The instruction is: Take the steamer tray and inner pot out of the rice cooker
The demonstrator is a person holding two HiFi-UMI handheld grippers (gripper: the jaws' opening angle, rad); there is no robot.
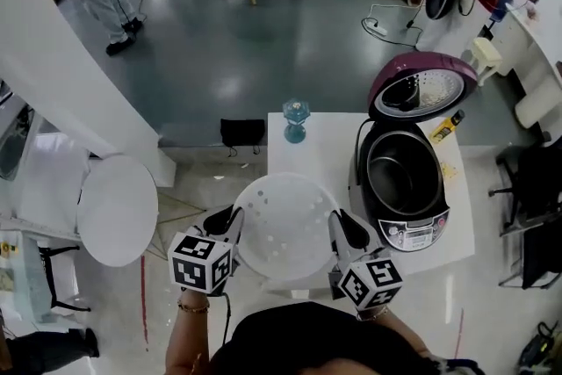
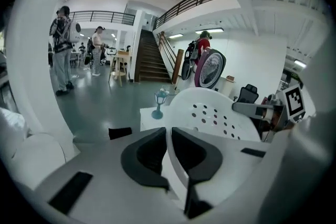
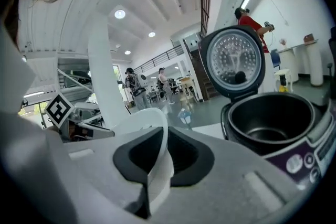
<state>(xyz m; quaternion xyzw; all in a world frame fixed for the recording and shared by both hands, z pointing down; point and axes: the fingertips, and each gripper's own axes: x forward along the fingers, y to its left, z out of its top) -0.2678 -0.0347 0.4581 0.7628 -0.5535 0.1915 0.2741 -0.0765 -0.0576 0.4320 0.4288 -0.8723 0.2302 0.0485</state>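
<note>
Worktop [image 1: 309,155] carrying the open rice cooker [image 1: 413,231], inner pot [image 1: 399,178] inside.
Left tool [image 1: 230,220] and right tool [image 1: 344,226] are clamping the steamer tray [image 1: 285,224] by its rim over the near left corner.

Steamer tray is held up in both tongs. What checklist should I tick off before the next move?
1. Grip of left tongs on steamer tray rim: ok, shut.
2. Grip of right tongs on opposite rim: ok, shut.
3. Tray out of rice cooker: ok.
4. Bare table beside cooker for set-down: ok.
5. Cooker's lid open: ok.
6. Removal of inner pot: not ok, it sits in cooker.
</note>
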